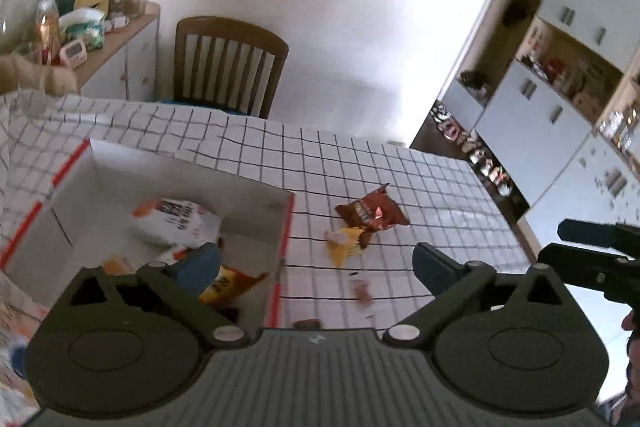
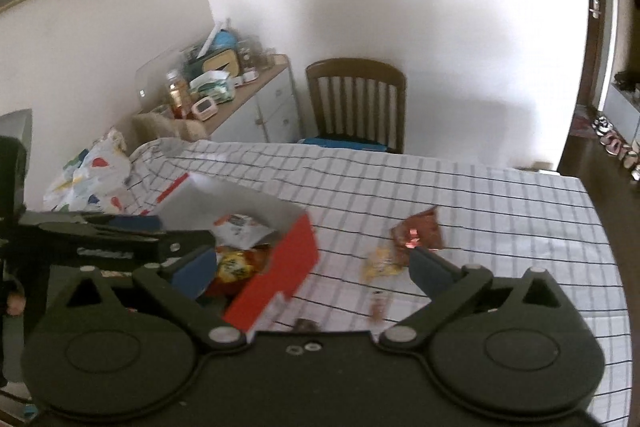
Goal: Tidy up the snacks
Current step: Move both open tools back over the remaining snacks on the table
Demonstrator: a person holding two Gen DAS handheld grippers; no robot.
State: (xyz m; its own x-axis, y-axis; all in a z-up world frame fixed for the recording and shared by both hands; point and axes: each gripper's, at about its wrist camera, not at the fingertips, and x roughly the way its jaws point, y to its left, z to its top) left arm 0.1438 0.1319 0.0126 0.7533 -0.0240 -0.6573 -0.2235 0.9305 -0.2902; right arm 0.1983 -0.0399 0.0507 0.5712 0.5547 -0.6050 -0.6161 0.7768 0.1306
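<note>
A white box with red trim [image 1: 280, 223] [image 2: 280, 267] sits on the checked tablecloth and holds a white snack bag [image 1: 176, 221] [image 2: 236, 227] and an orange-yellow packet [image 1: 228, 285] [image 2: 236, 265]. On the cloth to its right lie a brown-red snack bag [image 1: 370, 213] [image 2: 418, 233], a yellow packet [image 1: 344, 247] [image 2: 380, 263], a small pink wrapper [image 1: 362, 293] [image 2: 378, 305] and a small brown piece [image 1: 306, 323] [image 2: 304, 325]. My left gripper [image 1: 316, 263] is open and empty above the box's right edge. My right gripper [image 2: 310, 265] is open and empty, its right fingertip close to the brown-red bag.
A wooden chair [image 1: 228, 65] [image 2: 358, 103] stands at the table's far side. A cluttered sideboard [image 1: 120, 47] [image 2: 248, 99] is at the far left. A patterned bag [image 2: 92, 175] lies left of the box. White cabinets [image 1: 560, 87] stand to the right.
</note>
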